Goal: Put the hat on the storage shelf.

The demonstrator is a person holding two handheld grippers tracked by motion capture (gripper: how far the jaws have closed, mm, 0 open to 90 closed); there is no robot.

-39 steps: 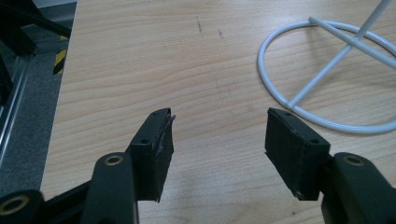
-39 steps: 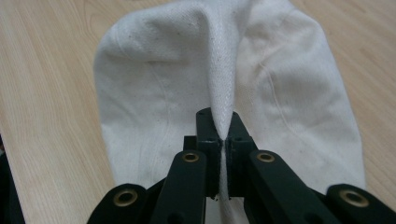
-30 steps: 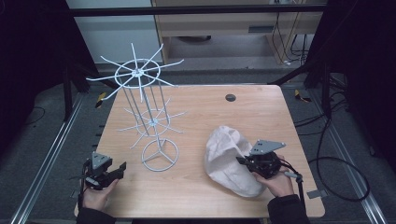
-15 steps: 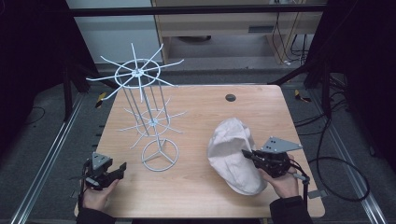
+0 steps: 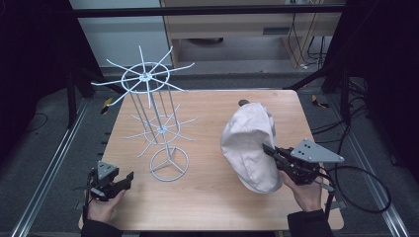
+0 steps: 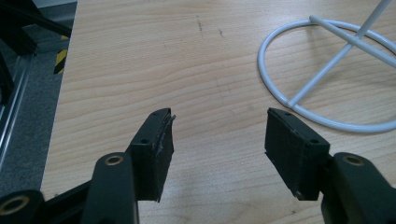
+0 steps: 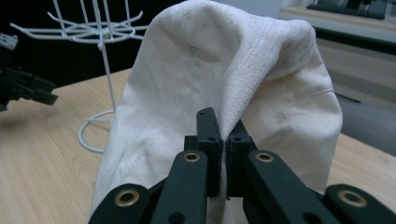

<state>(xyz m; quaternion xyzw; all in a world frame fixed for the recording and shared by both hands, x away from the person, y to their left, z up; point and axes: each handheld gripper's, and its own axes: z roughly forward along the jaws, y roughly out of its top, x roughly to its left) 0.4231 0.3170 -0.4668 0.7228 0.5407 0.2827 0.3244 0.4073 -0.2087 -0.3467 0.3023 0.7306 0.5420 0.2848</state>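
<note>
A cream cloth cap hangs lifted above the right half of the wooden table, its fabric draped in front of the camera in the right gripper view. My right gripper is shut on the cap's edge, the jaws pinched together on the cloth. A white wire rack with spoke arms stands left of centre; its ring base lies ahead and right of my left gripper. The left gripper rests open near the front left corner with nothing between its jaws.
A small dark round disc lies on the table behind the cap. Black frame rails and cables run along both sides of the table; a cable loops off the right gripper.
The right gripper has risen and moved right with the cap, which now hangs taller and more upright off the table. The left gripper has kept still.
</note>
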